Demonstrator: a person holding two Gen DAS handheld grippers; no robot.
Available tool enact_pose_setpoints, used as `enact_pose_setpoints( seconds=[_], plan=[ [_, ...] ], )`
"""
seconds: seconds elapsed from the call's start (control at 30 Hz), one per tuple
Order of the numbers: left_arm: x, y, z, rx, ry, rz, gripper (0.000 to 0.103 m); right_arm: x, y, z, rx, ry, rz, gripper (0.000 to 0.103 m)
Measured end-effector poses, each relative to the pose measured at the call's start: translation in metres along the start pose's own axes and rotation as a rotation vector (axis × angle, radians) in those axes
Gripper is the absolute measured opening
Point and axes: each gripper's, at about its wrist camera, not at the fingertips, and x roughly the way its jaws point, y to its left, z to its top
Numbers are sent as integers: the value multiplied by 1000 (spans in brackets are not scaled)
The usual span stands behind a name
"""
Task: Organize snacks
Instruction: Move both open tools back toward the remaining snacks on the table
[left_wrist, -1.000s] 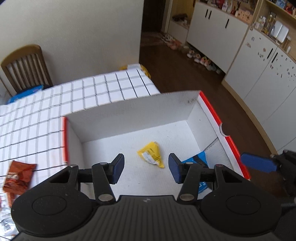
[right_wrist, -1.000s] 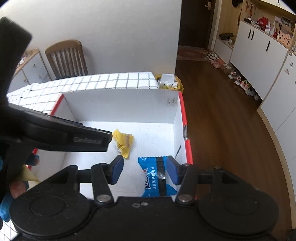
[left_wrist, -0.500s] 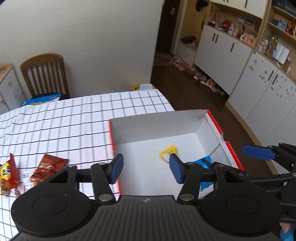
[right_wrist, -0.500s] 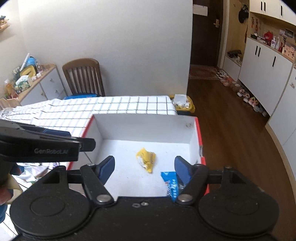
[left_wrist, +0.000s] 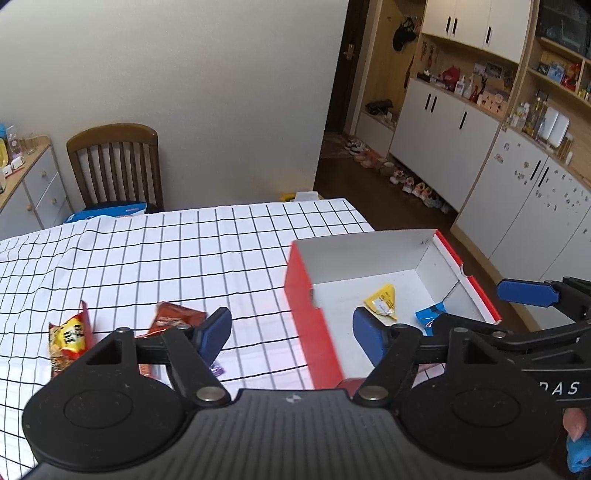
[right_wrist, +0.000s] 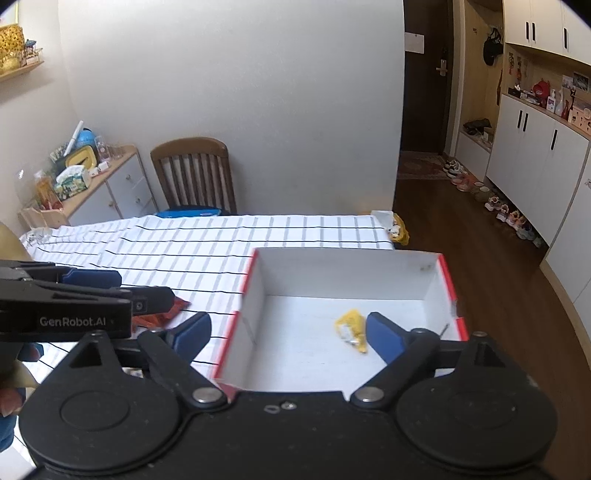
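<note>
On the checked counter (left_wrist: 184, 240), a red-and-white box (left_wrist: 306, 295) sits at the right edge, holding a yellow packet (left_wrist: 380, 301) and a blue packet (left_wrist: 430, 314) on its floor. Left of the box lie an orange-brown packet (left_wrist: 173, 317) and a red-yellow packet (left_wrist: 68, 339). Above the counter, left gripper (left_wrist: 290, 332) and right gripper (right_wrist: 288, 334) both have fingers spreading wider, nothing between them.

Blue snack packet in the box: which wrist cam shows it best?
Left wrist view. The blue packet lies on the floor of the box beside the yellow packet, partly behind the gripper finger. In the right wrist view it is hidden behind the right gripper; only the yellow packet shows there.
</note>
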Motion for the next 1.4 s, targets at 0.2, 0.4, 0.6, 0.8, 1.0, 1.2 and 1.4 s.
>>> enact_pose_setpoints(
  seconds=[0.2,0.4,0.6,0.8,1.0,1.2,1.4],
  plan=[
    [-25,33,-15,14,-60,28,82,-2,38,-8,-12,-29,-12,100],
    [-41,73,-26,13,-79,27,83,0,75,-14,-12,-37,-3,103],
    [-44,121,-32,-32,-62,43,83,10,110,-22,-9,-33,16,103],
    [-39,168,-35,-62,-49,74,83,28,139,-33,23,0,15,103],
    [-29,207,-35,-72,-31,73,83,44,158,-43,41,33,8,103],
    [-15,241,-40,-45,-2,93,83,58,169,-52,56,71,-15,103],
    [3,265,-47,29,13,113,83,73,168,-60,99,119,-41,103]
  ],
)
